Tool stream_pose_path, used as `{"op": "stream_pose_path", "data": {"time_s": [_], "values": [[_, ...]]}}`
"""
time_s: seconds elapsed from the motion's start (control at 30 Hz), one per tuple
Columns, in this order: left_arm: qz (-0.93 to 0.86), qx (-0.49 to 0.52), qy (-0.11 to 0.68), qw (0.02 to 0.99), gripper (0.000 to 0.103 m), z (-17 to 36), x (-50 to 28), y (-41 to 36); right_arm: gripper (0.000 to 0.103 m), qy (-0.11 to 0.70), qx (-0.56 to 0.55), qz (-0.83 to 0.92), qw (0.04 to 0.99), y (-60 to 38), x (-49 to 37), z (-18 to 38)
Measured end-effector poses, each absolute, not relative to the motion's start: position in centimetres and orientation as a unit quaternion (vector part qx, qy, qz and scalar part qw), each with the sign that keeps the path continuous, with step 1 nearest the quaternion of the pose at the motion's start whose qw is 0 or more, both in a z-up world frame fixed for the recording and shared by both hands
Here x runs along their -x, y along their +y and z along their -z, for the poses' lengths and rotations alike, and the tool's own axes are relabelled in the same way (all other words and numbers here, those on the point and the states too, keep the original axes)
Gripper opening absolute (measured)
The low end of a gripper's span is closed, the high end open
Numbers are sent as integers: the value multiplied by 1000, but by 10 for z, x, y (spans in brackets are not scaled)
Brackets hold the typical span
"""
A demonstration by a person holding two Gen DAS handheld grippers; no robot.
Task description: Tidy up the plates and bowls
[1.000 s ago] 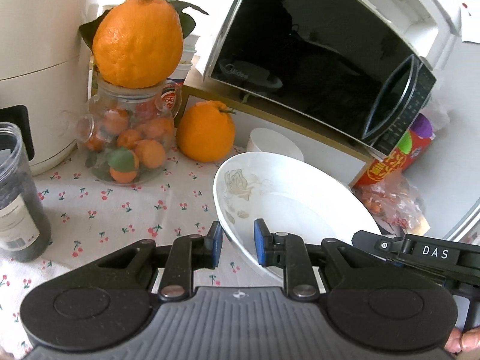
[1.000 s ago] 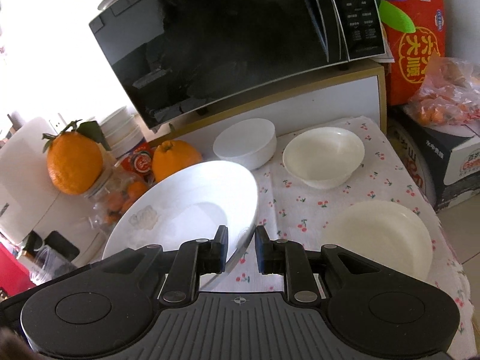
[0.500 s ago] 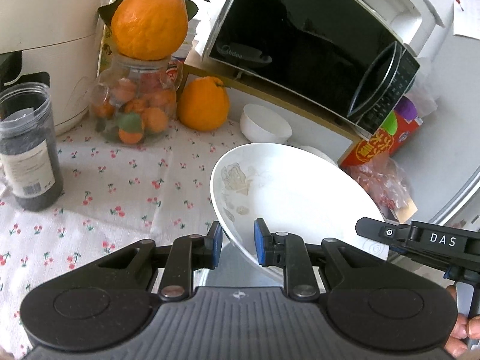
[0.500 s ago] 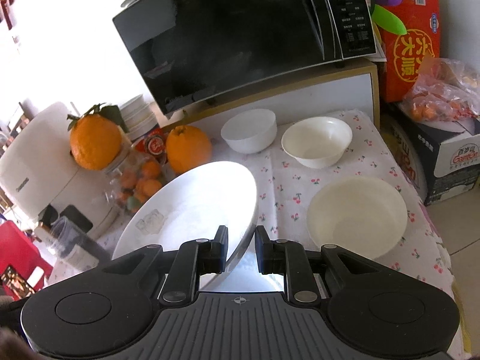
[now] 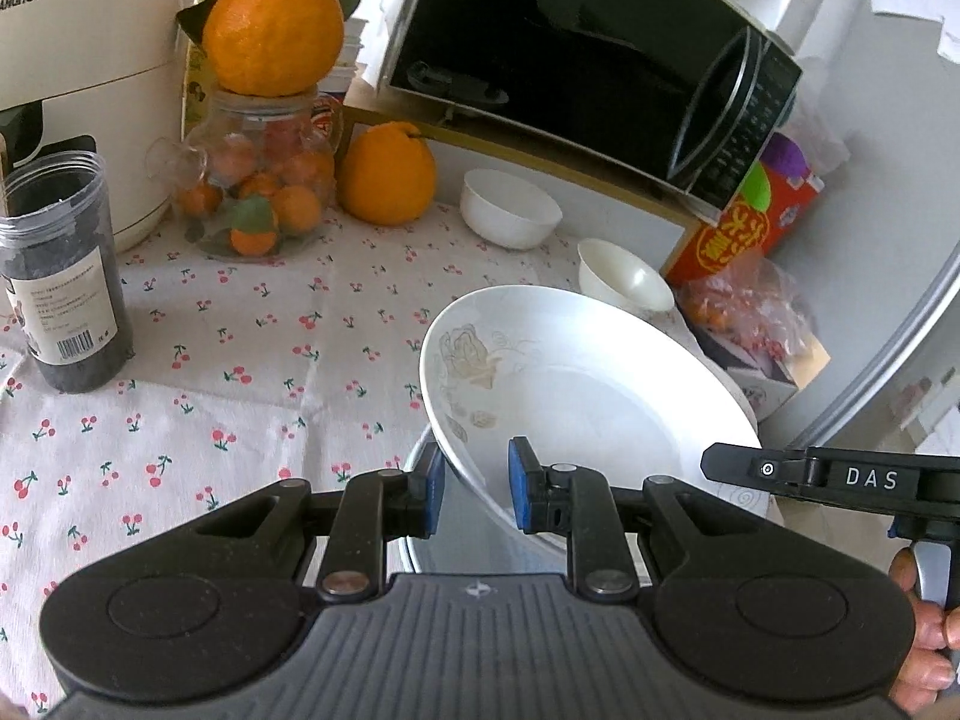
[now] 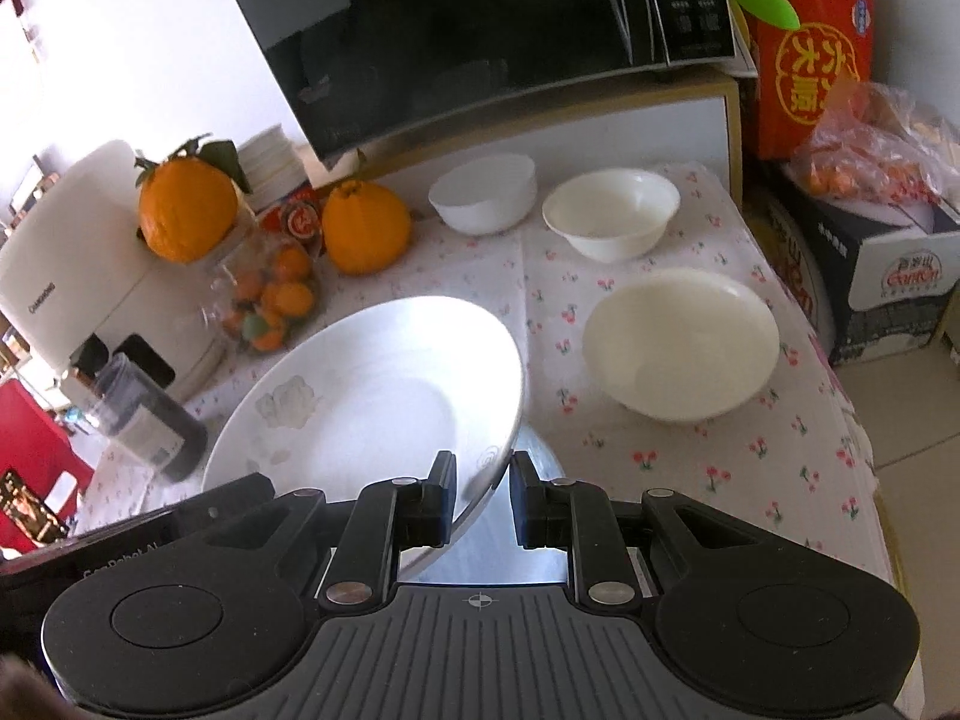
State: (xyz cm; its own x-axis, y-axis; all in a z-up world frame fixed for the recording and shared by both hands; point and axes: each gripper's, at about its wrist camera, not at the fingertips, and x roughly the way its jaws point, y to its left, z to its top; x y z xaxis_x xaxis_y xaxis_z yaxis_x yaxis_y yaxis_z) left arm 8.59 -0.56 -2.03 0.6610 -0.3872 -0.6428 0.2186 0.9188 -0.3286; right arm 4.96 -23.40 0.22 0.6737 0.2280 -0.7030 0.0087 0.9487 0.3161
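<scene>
A white plate with a faint flower print [image 5: 576, 396] is held tilted above the cherry-print tablecloth [image 5: 228, 372]. My left gripper [image 5: 475, 489] is shut on its left rim and my right gripper [image 6: 482, 495] is shut on its right rim [image 6: 384, 396]. Under the plate lies a second pale dish [image 6: 537, 546], mostly hidden. Three white bowls stand on the cloth: a wide one [image 6: 681, 342] at the right, and two smaller ones [image 6: 612, 213] [image 6: 483, 192] near the microwave stand.
A black microwave [image 6: 480, 30] sits on a shelf at the back. A jar of small oranges [image 5: 258, 192] topped by a large orange [image 5: 273, 33], another orange [image 5: 387, 174], a dark jar [image 5: 63, 276] and a white appliance [image 5: 78, 60] stand at the left. Boxes and bagged fruit [image 6: 870, 168] lie right of the table.
Both grippers have pulled back and up with the plate; the table and bowls look farther away. A pale dish now shows under the plate.
</scene>
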Motion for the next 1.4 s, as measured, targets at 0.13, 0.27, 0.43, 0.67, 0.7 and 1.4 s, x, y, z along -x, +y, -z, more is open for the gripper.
{"op": "stream_pose_path", "data": {"time_s": [0.13,0.27,0.43,0.67,0.7,1.4], "values": [[171,98,381,904,20,24,-82,-9,19,412,-144,-56,898,-235,-44,4],[172,80,383,904,20,25,-77,-13,19,422,-136,-54,895,-234,-39,9],[171,64,392,902,20,29,-72,-16,19,432,-122,-57,892,-233,-32,12],[172,47,408,896,21,36,-65,-20,19,449,-93,-54,887,-228,-25,20],[172,40,406,897,21,36,-64,-22,19,452,-92,-53,886,-229,-25,22],[152,-41,423,892,22,35,-56,-31,20,469,-45,-58,880,-216,-26,23]]}}
